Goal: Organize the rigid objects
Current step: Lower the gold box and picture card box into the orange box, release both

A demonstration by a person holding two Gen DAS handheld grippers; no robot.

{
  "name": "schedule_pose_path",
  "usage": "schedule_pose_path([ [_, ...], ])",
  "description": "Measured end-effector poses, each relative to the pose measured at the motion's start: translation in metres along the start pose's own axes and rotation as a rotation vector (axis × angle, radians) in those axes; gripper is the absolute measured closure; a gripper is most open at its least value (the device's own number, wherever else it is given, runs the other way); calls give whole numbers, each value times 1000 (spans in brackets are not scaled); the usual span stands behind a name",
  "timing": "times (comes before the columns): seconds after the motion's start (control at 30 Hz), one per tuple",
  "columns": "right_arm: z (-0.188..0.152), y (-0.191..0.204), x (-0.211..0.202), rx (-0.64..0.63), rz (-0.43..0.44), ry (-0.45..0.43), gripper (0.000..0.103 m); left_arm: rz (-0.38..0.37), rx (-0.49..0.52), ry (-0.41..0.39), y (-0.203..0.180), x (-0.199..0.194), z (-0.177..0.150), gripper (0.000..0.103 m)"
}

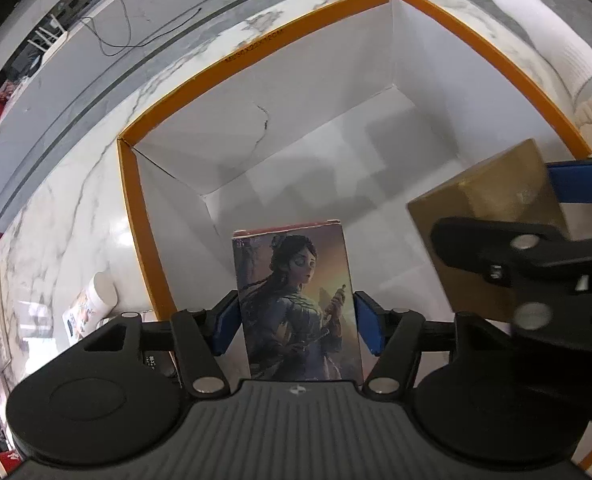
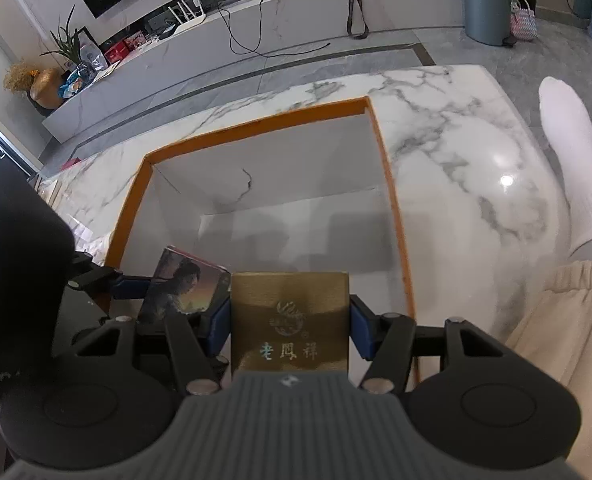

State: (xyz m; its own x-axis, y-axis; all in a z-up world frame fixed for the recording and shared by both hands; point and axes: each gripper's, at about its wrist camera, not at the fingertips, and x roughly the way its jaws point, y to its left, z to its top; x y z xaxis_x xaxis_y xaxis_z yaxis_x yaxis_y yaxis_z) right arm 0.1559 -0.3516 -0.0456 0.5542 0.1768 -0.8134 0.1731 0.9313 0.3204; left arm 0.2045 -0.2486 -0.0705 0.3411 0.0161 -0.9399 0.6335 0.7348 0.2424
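My left gripper (image 1: pixel 296 320) is shut on a picture box (image 1: pixel 294 300) showing a painted woman, held over the near left part of an open white storage box with an orange rim (image 1: pixel 176 92). My right gripper (image 2: pixel 290 322) is shut on a gold box (image 2: pixel 290 320) with Chinese lettering, held over the near right part of the same orange-rimmed box (image 2: pixel 391 200). The gold box (image 1: pixel 491 208) and right gripper show at the right in the left wrist view. The picture box (image 2: pixel 184 284) shows at the left in the right wrist view. The storage box interior looks bare.
The storage box sits on a white marble table (image 2: pixel 475 168). A white bottle (image 1: pixel 96 300) and papers lie on the table left of the box. A person's leg in a white sock (image 2: pixel 571 160) rests at the right. A TV bench with cables (image 2: pixel 248 28) stands beyond.
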Motion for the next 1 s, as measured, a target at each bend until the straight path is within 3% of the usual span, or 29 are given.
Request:
schedule_pose_path([
  [0.27, 3, 9, 8, -13, -33, 5, 44, -85, -21, -48, 23, -25, -6, 30],
  [0.43, 4, 18, 14, -36, -74, 7, 44, -161, -27, -154, 44, -52, -23, 32],
  [0.6, 4, 35, 27, -89, -112, 28, 44, -202, -101, -233, 72, -70, -34, 40],
  [0.83, 4, 45, 68, -92, -202, 118, 44, -240, -192, -178, 96, -52, -39, 52],
  [1.0, 6, 46, 89, -54, -199, 167, 44, -296, -219, -164, 100, -38, -45, 62],
])
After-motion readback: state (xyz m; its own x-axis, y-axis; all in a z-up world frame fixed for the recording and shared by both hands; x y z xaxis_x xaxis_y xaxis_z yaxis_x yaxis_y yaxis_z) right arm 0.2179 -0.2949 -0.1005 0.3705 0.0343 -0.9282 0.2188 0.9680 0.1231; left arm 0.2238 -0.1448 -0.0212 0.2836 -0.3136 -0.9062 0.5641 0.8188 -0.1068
